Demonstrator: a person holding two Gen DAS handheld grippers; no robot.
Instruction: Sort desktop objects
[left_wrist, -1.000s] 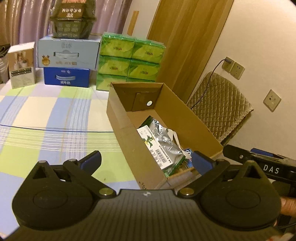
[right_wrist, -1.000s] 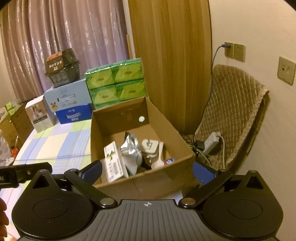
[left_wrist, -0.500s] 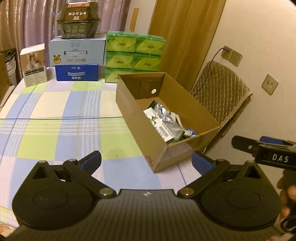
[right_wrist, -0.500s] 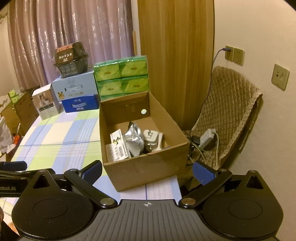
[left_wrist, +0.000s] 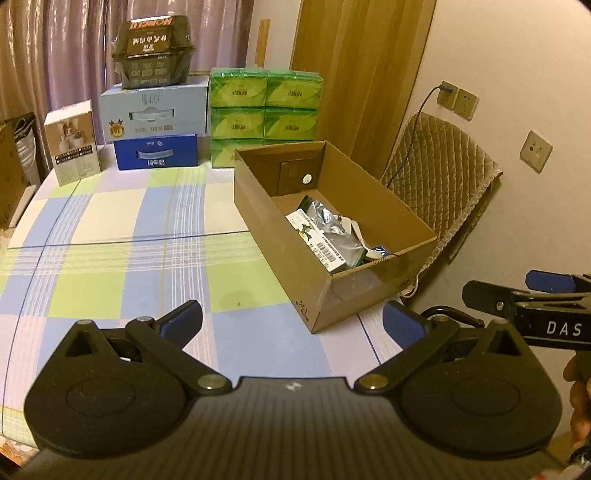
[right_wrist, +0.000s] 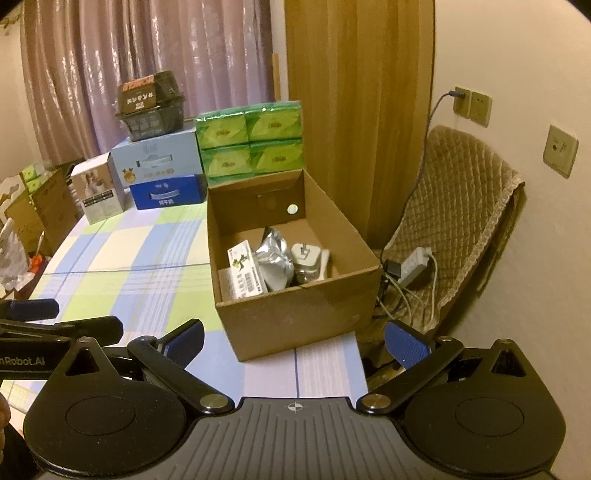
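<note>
An open cardboard box (left_wrist: 280, 221) (right_wrist: 295, 317) stands at the table's right edge. Inside lie a white and green carton (left_wrist: 317, 240) (right_wrist: 246, 271), a silver foil bag (left_wrist: 334, 225) (right_wrist: 275, 258), a white plug adapter (right_wrist: 306, 254) and a white spoon (left_wrist: 356, 232). My left gripper (left_wrist: 291, 321) hovers open over the checked tablecloth, short of the box's near corner, with nothing between its fingers. My right gripper (right_wrist: 293, 341) is open and empty too, held back from the box's front wall. Each gripper shows at the edge of the other's view.
Green tissue packs (left_wrist: 264, 118), a pale blue box (left_wrist: 153, 112), a dark blue milk box (left_wrist: 157, 155), a black basket (left_wrist: 153, 59) and a small white box (left_wrist: 74, 142) line the table's far end. A quilted chair (right_wrist: 454, 221) with a power strip (right_wrist: 415, 264) stands right of the table.
Both grippers have pulled back and up from the box, which now looks smaller and farther off. Both stay open and empty; the box's contents have not shifted.
</note>
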